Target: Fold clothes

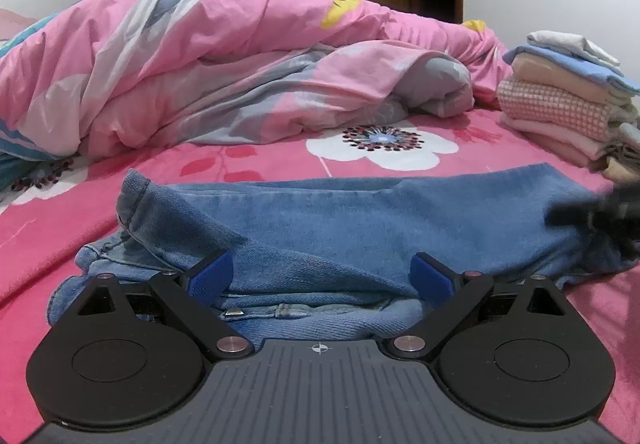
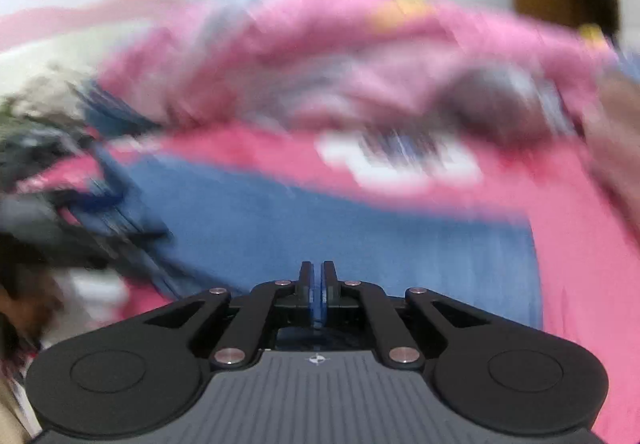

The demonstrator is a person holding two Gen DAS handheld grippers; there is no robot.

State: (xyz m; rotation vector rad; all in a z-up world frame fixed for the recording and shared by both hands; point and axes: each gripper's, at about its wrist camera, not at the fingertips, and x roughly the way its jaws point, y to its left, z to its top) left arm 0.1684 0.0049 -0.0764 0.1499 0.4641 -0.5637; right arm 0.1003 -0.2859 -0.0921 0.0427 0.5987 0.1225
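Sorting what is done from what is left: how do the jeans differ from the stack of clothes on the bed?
The jeans are one blue denim garment; the stack of clothes holds several pale pieces: pink, cream, checked, light blue, white. The jeans lie low and rumpled, spread in front; the stack stands tall and squarely folded, at the right edge. Both rest on the pink floral bedsheet.

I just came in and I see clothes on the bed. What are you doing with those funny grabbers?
Folding clothes. A pair of blue jeans lies on the pink flowered bed sheet. The left gripper is open over the jeans; the right gripper is shut above them, gripping nothing that shows. A stack of folded clothes waits beside the rumpled quilt.
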